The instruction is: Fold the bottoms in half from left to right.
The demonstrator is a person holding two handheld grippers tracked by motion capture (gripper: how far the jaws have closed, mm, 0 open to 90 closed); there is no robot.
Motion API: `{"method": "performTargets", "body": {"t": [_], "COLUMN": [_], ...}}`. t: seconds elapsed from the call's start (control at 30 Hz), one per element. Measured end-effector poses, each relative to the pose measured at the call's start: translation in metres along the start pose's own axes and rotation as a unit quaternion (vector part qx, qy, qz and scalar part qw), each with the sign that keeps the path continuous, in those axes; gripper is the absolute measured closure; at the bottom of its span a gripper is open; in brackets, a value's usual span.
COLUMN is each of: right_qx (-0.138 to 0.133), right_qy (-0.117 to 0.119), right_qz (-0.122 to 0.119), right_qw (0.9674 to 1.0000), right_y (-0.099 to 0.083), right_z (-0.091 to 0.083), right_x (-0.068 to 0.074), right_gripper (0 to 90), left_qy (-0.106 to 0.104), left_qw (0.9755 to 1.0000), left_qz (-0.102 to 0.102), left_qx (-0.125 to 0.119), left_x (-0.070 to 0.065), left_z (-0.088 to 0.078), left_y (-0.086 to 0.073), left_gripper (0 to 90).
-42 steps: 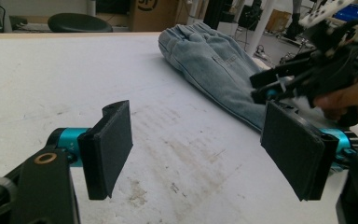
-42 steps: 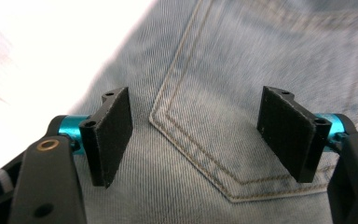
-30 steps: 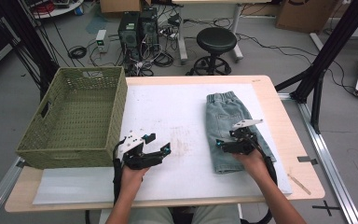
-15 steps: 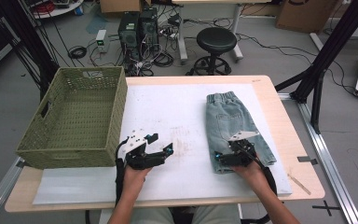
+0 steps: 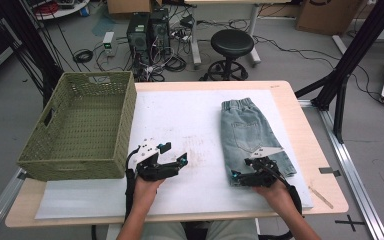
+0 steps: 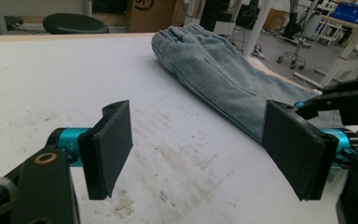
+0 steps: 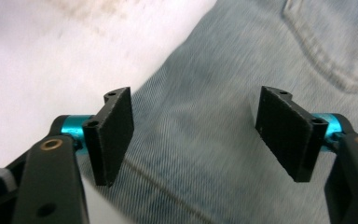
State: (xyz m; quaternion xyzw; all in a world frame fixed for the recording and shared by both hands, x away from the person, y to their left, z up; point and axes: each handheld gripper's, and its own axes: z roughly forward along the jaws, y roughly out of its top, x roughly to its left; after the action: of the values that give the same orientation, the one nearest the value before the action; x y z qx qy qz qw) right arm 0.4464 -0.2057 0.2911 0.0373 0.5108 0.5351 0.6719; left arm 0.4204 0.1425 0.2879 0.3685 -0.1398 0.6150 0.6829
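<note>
Table (image 5: 190,107), white mat on top. Green woven basket (image 5: 82,122) beyond the left tool (image 5: 172,161), nothing visible inside. Folded denim shorts (image 5: 250,132) lie flat; hem end directly under the right tool (image 7: 193,128). Both tools gape, holding nothing. Judgement: grasp not yet made; lifting and placing the shorts all remain.
</note>
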Motion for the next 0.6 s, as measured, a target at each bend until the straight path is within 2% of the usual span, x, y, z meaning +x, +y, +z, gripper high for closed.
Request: {"method": "performTargets", "body": {"t": [0.13, 0.23, 0.3, 0.33, 0.4, 0.43, 0.5, 0.53, 0.6], "right_qx": [-0.003, -0.008, -0.007, -0.014, -0.012, -0.011, -0.029, -0.047, -0.06], "right_qy": [-0.023, -0.001, -0.005, -0.002, 0.005, 0.016, 0.042, 0.034, 0.006], "right_qz": [-0.011, -0.007, -0.014, -0.01, -0.005, -0.002, 0.015, 0.027, 0.044], "right_qw": [0.9997, 0.9999, 0.9999, 0.9999, 0.9999, 0.9998, 0.9986, 0.9979, 0.9972], "right_y": [-0.004, -0.005, -0.009, -0.011, -0.011, -0.01, -0.008, -0.008, -0.01], "right_z": [0.003, -0.004, -0.004, -0.003, -0.005, -0.007, -0.015, -0.022, -0.032], "right_x": [0.009, 0.012, 0.013, 0.012, 0.011, 0.01, 0.005, -0.003, -0.019], "right_gripper": [27.5, 30.3, 31.0, 31.0, 30.7, 30.5, 30.8, 31.1, 33.4], "left_qy": [-0.003, -0.005, -0.004, -0.006, -0.006, -0.006, -0.005, -0.004, -0.004], "left_qw": [1.0, 1.0, 1.0, 1.0, 1.0, 1.0, 1.0, 1.0, 1.0], "left_qz": [0.001, 0.001, 0.0, 0.0, 0.001, 0.002, 0.0, 0.001, 0.001], "left_qx": [0.0, 0.002, 0.003, 0.004, 0.002, 0.004, 0.002, 0.002, 0.002], "left_x": [-0.003, -0.004, -0.004, -0.004, -0.006, -0.006, -0.005, -0.005, -0.005], "left_z": [0.003, 0.004, 0.005, 0.005, 0.006, 0.006, 0.005, 0.005, 0.005], "left_y": [0.0, -0.001, -0.001, -0.001, -0.001, -0.001, -0.001, -0.001, 0.0], "left_gripper": [25.0, 25.0, 24.9, 24.9, 25.0, 24.9, 25.0, 25.0, 24.9]}}
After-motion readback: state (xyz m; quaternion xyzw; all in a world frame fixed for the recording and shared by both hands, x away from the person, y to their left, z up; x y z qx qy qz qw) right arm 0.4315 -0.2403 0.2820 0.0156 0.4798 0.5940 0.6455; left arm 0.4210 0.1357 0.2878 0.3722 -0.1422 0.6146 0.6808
